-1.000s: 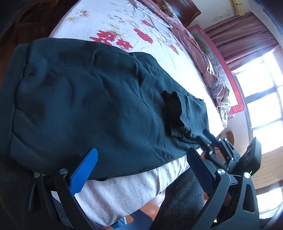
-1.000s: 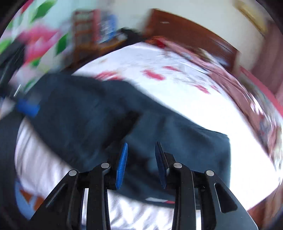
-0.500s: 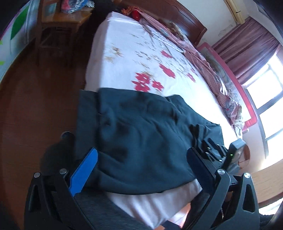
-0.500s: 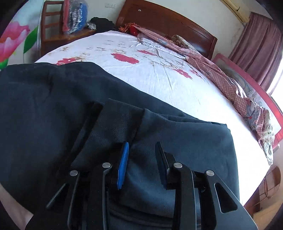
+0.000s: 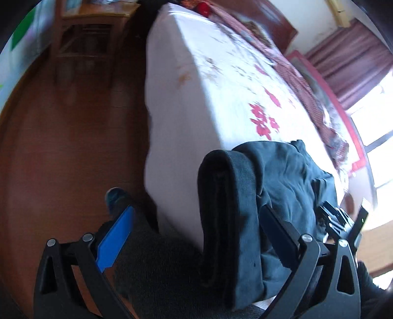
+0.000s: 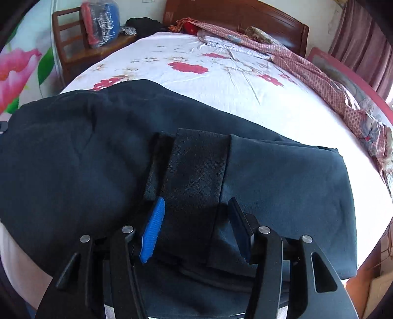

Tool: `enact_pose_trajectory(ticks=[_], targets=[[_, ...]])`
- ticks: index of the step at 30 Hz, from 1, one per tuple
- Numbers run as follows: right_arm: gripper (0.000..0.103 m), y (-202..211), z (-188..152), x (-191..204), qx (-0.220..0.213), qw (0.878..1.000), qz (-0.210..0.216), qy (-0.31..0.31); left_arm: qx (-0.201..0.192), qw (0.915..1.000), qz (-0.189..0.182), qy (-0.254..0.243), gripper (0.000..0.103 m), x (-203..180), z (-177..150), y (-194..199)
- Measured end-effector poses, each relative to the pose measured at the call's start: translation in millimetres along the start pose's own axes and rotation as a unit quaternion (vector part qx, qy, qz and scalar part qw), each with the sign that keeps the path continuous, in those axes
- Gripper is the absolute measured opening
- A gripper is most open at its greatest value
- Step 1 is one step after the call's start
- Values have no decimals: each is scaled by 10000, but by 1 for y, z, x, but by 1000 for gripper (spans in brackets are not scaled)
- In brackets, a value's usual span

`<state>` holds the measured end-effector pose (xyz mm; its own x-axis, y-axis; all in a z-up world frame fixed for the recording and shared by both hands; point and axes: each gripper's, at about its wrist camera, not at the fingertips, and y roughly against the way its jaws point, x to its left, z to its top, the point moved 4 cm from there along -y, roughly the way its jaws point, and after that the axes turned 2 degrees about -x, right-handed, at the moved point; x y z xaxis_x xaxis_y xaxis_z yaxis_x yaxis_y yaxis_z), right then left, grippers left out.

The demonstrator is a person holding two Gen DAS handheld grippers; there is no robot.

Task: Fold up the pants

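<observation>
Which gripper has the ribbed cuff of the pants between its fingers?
The right gripper: the ribbed cuff of the dark pants lies between its part-open fingers. The left gripper gapes wide at the waistband end, gripping nothing.

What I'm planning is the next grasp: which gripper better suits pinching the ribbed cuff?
Probably right: the right gripper, open, straddles the ribbed cuff; the left gripper is at the pants' other end.

I am working in a home bedroom: a flowered bedsheet [image 6: 221, 81] is covering the bed, wooden headboard [image 6: 235, 22] and curtains [image 6: 363, 41] standing behind.
</observation>
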<state>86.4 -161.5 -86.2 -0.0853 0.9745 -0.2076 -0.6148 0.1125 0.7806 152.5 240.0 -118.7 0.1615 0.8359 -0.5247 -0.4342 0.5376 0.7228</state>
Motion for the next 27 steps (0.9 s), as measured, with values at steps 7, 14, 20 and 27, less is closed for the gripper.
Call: enact_pose_trajectory(ticks=[7, 14, 20, 27], targets=[[54, -2, 13, 6, 260, 9984, -263, 421, 136, 9882, -1477, 388, 101, 7, -1, -31], [54, -5, 16, 14, 400, 9968, -369, 583, 405, 9807, -1906, 158, 81, -18, -14, -53], [60, -4, 11, 19, 341, 9968, -480, 533, 279, 9906, -1338, 28, 37, -28, -19, -33], [72, -4, 11, 6, 247, 9986, -419, 189, 275, 9957, -864, 162, 24, -58, -8, -15]])
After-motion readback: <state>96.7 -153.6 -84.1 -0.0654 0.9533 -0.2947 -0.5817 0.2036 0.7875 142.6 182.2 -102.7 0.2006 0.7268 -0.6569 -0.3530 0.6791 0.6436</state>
